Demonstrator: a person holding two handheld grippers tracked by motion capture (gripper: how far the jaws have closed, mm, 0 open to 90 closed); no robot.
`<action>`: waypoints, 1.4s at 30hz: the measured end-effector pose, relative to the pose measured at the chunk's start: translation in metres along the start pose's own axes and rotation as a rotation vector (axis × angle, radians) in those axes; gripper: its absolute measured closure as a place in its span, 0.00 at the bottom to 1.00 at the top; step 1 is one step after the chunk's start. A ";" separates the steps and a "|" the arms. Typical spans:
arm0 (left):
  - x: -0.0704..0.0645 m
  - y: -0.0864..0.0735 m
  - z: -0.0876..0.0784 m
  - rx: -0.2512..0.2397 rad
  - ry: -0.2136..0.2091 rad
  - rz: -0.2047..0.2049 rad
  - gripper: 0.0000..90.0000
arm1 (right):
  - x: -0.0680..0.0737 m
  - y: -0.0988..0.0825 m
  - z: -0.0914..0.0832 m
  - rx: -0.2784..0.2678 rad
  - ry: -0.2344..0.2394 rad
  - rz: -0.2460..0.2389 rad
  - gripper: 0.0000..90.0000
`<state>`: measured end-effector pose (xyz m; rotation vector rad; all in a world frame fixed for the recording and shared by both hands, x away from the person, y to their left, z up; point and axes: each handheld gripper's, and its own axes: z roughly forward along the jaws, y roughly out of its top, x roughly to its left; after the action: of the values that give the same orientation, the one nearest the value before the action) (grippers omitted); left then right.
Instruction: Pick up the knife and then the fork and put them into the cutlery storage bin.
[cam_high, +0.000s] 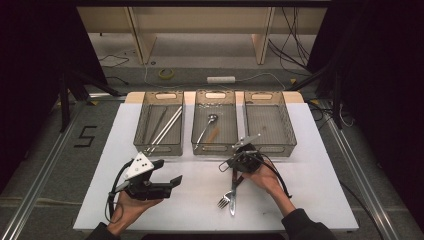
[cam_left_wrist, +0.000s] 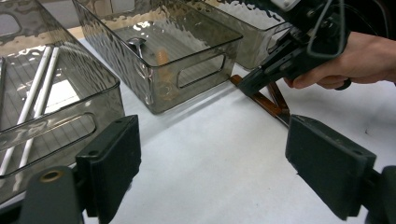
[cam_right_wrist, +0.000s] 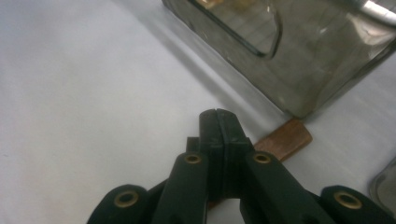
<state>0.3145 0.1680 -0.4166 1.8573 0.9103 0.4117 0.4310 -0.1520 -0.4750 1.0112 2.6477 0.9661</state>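
Left gripper (cam_high: 172, 184) hovers above the white surface (cam_high: 320, 180), jaws wide open, nothing between them, near the left bin (cam_high: 159, 147). Right gripper (cam_high: 239, 172) has jaws closed tight, pad to pad, over the brown handle (cam_right_wrist: 285, 139) of the cutlery; a clamp on it can't be confirmed. Fork (cam_high: 223, 201) and knife (cam_high: 232, 204) lie touching on the surface just in front of the middle bin (cam_high: 215, 148).

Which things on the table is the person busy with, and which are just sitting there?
Busy with:
right gripper, shut on the brown-handled cutlery
brown-handled cutlery
three clear bins

Just sitting there:
left gripper, open
tape roll on the floor
white power strip
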 end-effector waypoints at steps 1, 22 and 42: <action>0.000 -0.001 0.000 -0.001 -0.002 -0.001 0.20 | 0.000 0.000 0.001 0.013 -0.006 -0.005 1.00; -0.002 -0.001 0.002 0.008 -0.007 0.014 0.20 | -0.009 -0.021 -0.026 0.166 -0.066 0.037 1.00; -0.001 -0.001 0.001 -0.013 0.004 0.014 0.20 | 0.015 -0.066 -0.066 0.268 -0.043 0.010 1.00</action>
<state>0.3139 0.1673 -0.4179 1.8530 0.8953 0.4289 0.3608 -0.2138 -0.4624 1.0833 2.7898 0.5924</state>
